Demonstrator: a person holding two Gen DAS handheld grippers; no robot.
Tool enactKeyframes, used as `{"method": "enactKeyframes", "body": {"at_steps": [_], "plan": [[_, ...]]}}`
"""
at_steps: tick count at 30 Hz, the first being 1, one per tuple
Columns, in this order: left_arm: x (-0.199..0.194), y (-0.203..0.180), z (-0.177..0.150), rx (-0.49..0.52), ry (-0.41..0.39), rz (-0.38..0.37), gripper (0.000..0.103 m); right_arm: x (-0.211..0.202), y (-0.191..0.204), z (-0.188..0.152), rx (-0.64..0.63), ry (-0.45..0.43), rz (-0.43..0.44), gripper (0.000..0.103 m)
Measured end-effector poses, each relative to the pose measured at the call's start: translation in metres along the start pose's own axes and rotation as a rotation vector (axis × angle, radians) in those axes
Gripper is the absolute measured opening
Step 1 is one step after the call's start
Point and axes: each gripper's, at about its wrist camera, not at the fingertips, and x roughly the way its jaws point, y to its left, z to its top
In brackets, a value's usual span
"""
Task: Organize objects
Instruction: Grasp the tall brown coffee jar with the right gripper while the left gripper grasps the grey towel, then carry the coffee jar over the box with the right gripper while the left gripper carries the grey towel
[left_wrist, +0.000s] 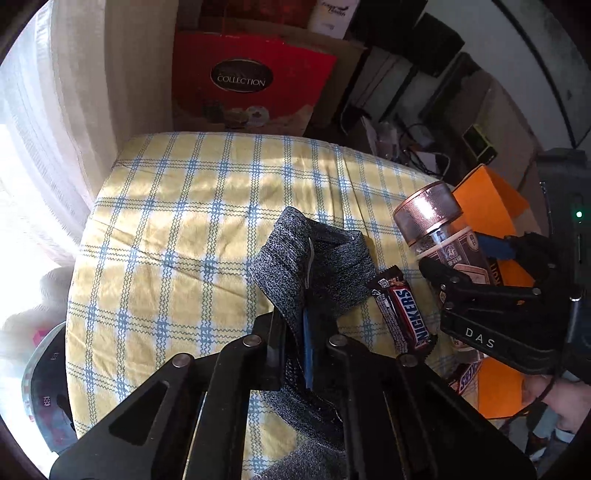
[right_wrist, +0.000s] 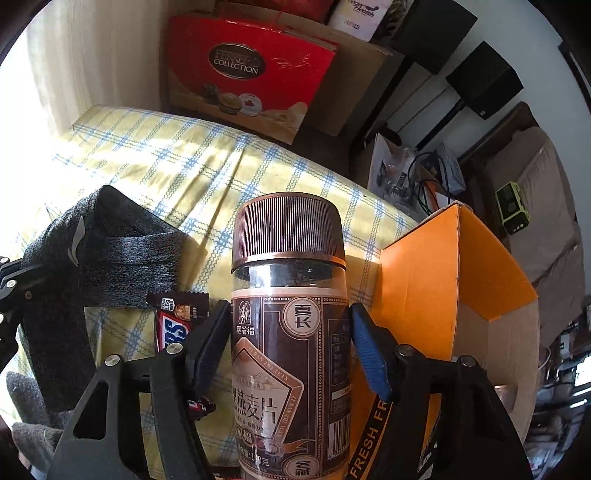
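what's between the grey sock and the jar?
A Snickers bar lies on the checked cloth between the grey sock and the jar. Clearest in the left wrist view; the right wrist view shows part of its wrapper.

Sunlight falls across a bed (left_wrist: 192, 206) covered in a yellow-and-blue checked sheet. Left of the bed hangs a pale curtain (left_wrist: 55, 122); beyond it stands a cardboard box (right_wrist: 354, 85), and to its right black speakers (right_wrist: 484, 79) against a white wall (right_wrist: 535, 55).
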Motion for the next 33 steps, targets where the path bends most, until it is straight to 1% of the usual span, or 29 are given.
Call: {"method": "enactKeyframes", "body": {"at_steps": [5, 10, 13, 15, 18, 22, 25, 30, 33], "plan": [[-0.023, -0.008, 0.006, 0.016, -0.037, -0.023, 0.006, -0.021, -0.002, 0.003, 0.046, -0.075, 0.043, 0.066], [-0.049, -0.025, 0.015, 0.045, -0.079, -0.062, 0.006, -0.053, -0.007, 0.009, 0.096, -0.161, 0.119, 0.066], [-0.065, -0.035, 0.021, 0.052, -0.094, -0.099, 0.006, -0.076, -0.02, 0.011, 0.166, -0.216, 0.209, 0.066], [-0.077, -0.044, 0.023, 0.069, -0.111, -0.111, 0.006, -0.091, -0.033, 0.012, 0.22, -0.245, 0.274, 0.066], [-0.093, -0.061, 0.027, 0.108, -0.136, -0.119, 0.006, -0.111, -0.053, 0.014, 0.276, -0.272, 0.332, 0.066], [-0.108, -0.083, 0.034, 0.138, -0.15, -0.149, 0.006, -0.132, -0.079, 0.014, 0.307, -0.296, 0.345, 0.066], [-0.115, -0.1, 0.038, 0.157, -0.155, -0.175, 0.006, -0.143, -0.1, 0.008, 0.336, -0.304, 0.309, 0.066], [-0.117, -0.129, 0.037, 0.199, -0.155, -0.201, 0.006, -0.138, -0.14, -0.005, 0.424, -0.28, 0.29, 0.066], [-0.116, -0.147, 0.038, 0.224, -0.146, -0.226, 0.006, -0.133, -0.162, -0.014, 0.467, -0.263, 0.264, 0.066]]}}
